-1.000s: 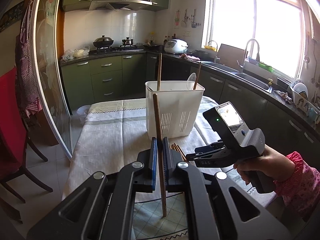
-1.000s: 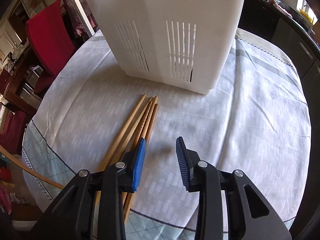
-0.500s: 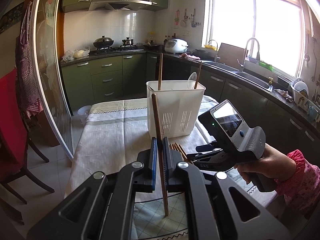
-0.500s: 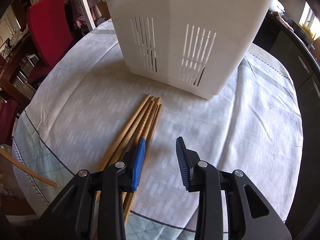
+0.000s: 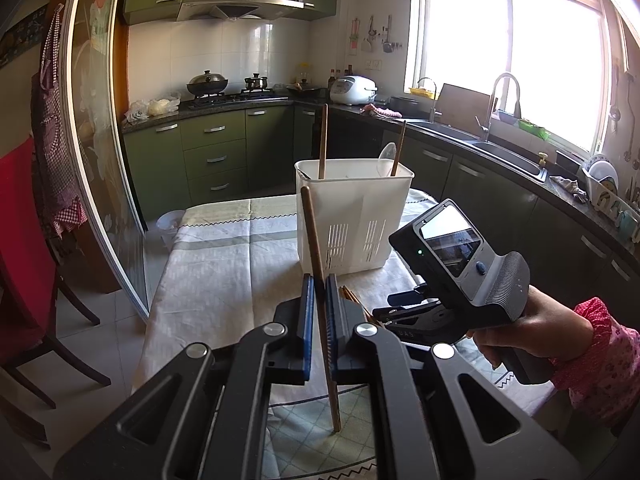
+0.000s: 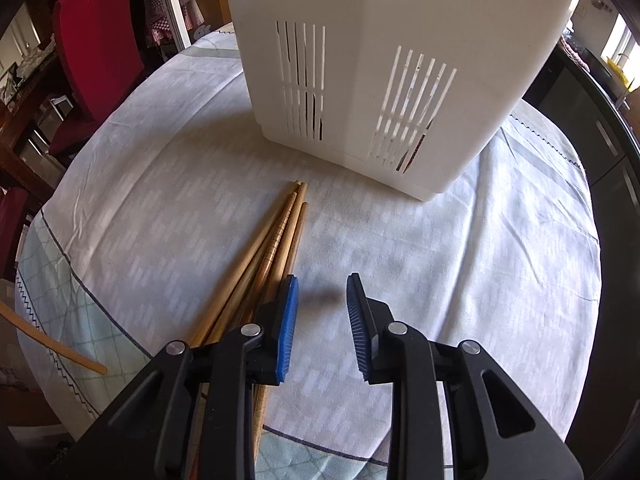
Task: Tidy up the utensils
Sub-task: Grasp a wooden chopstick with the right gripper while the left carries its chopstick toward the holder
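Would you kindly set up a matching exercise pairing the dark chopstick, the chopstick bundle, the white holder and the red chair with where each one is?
1. dark chopstick
2. chopstick bundle
3. white holder
4. red chair

A. standing on the tablecloth
B. beside the table
C. clamped in the left gripper
D. lying flat beside the right gripper

Pairs: 1-C, 2-D, 3-A, 4-B

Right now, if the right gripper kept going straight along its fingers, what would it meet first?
Probably the bare tablecloth: the right gripper points steeply down, jaws apart and holding nothing. The chopsticks lie just left of that line and the white caddy stands farther on, though depth is unclear.
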Available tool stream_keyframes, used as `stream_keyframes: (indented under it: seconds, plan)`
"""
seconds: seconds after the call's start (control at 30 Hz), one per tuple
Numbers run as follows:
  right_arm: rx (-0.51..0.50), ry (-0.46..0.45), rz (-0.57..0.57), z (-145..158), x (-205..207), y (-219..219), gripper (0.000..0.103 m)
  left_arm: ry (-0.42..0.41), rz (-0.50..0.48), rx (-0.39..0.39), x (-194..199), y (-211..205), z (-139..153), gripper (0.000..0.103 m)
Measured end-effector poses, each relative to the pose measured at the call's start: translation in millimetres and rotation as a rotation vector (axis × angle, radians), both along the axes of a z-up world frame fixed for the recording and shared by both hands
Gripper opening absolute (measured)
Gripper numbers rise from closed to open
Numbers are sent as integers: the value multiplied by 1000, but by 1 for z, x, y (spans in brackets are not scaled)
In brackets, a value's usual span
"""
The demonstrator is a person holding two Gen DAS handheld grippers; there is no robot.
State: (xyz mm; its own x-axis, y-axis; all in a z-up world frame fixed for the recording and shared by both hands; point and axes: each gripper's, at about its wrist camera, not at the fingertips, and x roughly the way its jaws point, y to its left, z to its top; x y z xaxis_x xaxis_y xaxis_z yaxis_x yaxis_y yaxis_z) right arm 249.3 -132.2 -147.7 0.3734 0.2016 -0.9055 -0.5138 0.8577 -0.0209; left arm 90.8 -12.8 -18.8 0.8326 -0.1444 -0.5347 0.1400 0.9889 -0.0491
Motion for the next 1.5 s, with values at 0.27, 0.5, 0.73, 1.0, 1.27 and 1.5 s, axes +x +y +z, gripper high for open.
stream_keyframes:
  seconds: [0.27, 0.5, 0.73, 1.0, 1.27, 1.5]
  plan:
    - [43, 26, 3, 8, 3, -3, 27, 4, 0, 1, 0, 2, -1, 6]
    - [19, 47, 23, 1, -2, 5, 27, 6, 0, 6, 0, 3, -1, 6]
    - [-17, 69, 51, -7, -6, 15, 27, 6, -1, 4, 0, 3, -1, 6]
    - [-14, 82, 75, -11, -2, 30, 14, 8, -1, 4, 0, 4, -1, 6]
    - [42, 42, 48, 3, -2, 20, 6, 10, -4, 3, 0, 6, -3, 6]
    - [221, -138, 20, 68, -36, -21, 6, 8, -8, 11, -1, 5, -3, 6]
